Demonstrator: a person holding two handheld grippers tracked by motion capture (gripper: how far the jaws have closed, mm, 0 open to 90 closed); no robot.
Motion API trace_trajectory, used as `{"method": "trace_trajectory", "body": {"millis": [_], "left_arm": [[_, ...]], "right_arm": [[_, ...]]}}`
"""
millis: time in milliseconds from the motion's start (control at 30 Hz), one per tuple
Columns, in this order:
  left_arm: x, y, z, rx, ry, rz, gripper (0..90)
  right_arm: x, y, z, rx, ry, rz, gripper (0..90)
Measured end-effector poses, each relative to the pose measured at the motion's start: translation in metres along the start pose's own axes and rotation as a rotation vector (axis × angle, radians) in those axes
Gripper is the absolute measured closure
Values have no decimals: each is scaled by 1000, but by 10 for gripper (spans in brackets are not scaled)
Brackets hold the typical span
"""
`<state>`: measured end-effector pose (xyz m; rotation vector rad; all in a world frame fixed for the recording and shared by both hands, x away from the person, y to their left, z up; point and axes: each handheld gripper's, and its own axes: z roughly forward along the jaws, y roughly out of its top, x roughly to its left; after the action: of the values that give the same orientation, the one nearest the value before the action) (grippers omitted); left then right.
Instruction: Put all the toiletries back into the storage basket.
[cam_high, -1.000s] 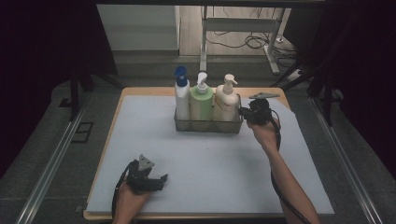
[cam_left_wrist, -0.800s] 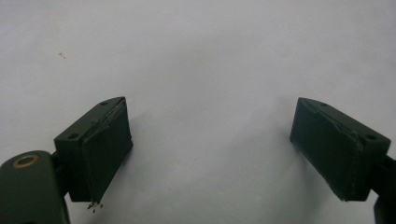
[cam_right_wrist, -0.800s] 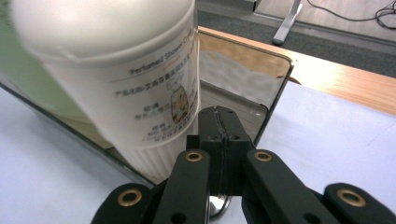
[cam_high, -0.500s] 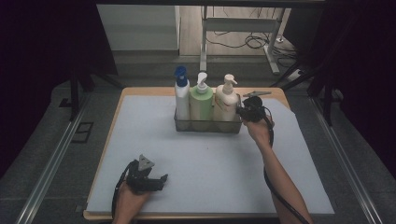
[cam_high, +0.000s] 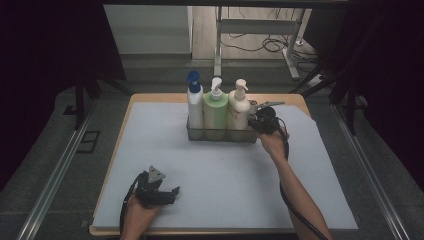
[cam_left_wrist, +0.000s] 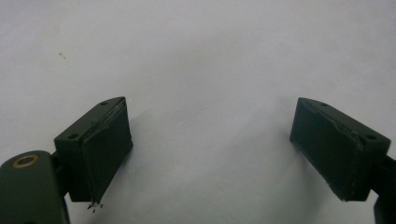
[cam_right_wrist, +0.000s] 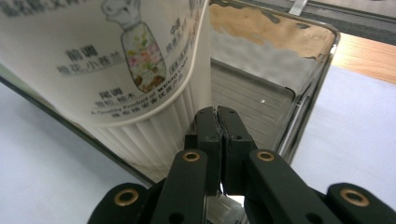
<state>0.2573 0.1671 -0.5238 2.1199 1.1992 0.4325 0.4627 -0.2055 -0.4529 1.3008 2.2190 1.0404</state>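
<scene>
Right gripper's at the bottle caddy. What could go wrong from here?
1. The right gripper, jaws shut, appears clamped on the rim of the clear rectangular caddy; pulling might tip the tall cream pump bottle standing in it.
2. The grip is at one end, so the caddy could pivot or slip free.
3. The left gripper lies open and far off, unable to steady anything.

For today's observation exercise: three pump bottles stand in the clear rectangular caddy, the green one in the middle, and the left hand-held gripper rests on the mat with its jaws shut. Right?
Not quite. The left hand-held gripper has its jaws wide open, as the left gripper view shows. The rest holds: three bottles in the clear caddy, green pump bottle in the middle.
</scene>
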Motion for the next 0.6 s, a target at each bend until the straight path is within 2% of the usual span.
{"method": "trace_trajectory", "body": {"millis": [133,233,600], "left_arm": [[0,0,0,0,0,0,122],[0,0,0,0,0,0,122],[0,0,0,0,0,0,122]], "right_arm": [[5,0,1,5,32,-10,867],[8,-1,1,10,39,-24,869],[11,-2,-1,0,63,-11,894]]}}
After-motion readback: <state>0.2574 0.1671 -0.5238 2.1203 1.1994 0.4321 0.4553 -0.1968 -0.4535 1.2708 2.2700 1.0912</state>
